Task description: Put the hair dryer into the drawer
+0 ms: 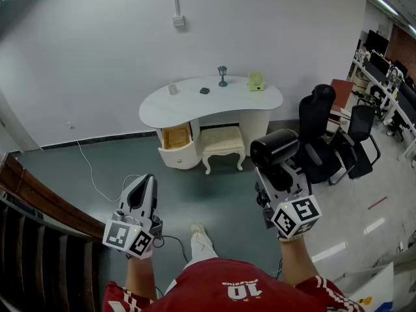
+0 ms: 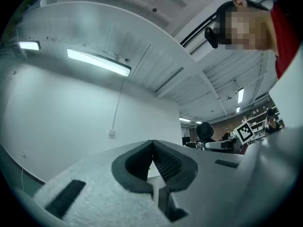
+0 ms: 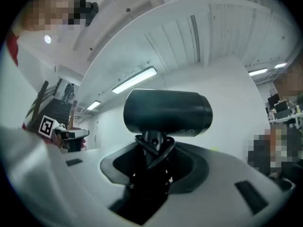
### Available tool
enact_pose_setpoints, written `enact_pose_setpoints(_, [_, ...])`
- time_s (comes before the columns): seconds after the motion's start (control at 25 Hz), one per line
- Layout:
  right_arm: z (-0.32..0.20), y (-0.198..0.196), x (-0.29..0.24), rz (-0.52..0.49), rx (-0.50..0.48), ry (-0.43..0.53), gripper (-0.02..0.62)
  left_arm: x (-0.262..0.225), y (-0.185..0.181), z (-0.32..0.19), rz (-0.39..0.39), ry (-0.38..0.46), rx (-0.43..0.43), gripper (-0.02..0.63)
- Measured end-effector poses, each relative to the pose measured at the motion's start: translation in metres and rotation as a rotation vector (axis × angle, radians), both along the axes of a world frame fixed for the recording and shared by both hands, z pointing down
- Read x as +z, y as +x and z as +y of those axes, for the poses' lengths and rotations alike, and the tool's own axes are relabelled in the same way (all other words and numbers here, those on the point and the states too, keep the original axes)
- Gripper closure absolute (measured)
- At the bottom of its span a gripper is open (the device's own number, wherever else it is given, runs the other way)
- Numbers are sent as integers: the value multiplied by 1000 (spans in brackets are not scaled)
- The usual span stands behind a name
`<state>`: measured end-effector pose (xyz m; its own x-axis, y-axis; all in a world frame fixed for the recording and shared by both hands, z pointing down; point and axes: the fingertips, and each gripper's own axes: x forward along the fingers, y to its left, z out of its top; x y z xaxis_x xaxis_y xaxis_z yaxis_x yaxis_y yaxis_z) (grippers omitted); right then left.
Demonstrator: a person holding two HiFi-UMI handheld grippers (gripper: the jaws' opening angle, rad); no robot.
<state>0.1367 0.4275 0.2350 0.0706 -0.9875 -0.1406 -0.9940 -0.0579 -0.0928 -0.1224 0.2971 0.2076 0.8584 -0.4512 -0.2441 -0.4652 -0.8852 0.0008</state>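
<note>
A black hair dryer (image 1: 274, 147) (image 3: 167, 112) sticks up from my right gripper (image 1: 278, 169) (image 3: 152, 163), whose jaws are shut on its folded handle; the barrel lies crosswise above the fingertips. My left gripper (image 1: 142, 188) (image 2: 152, 162) is shut with nothing between its dark pads, held at the lower left of the head view. Far ahead by the wall stands a white curved dressing table (image 1: 195, 104), and its upper left drawer (image 1: 176, 138) is pulled out, showing a wooden inside. Both grippers are well short of the table.
A cushioned white stool (image 1: 221, 143) stands under the table beside the drawer. Small items, a green clock (image 1: 255, 81) among them, sit on the tabletop. Black office chairs (image 1: 331, 142) crowd the right. A wooden stair rail (image 1: 39, 203) runs at the left; a cable (image 1: 91, 177) lies on the grey floor.
</note>
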Motion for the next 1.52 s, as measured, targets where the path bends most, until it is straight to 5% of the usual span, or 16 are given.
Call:
enact_pose_setpoints(0.72, [-7,-8,-2,25,-39,4,430,10,9,6,-8,-27,31,600])
enact_pose_setpoints(1.2, [-75,-7,11,13,-80,-39,430,19,18,-55,-47,-46,30,600])
enact_pose_setpoints(1.52, [-168,6,20,11,-85,-102,430,23,34,-149,-72,-56,14,600])
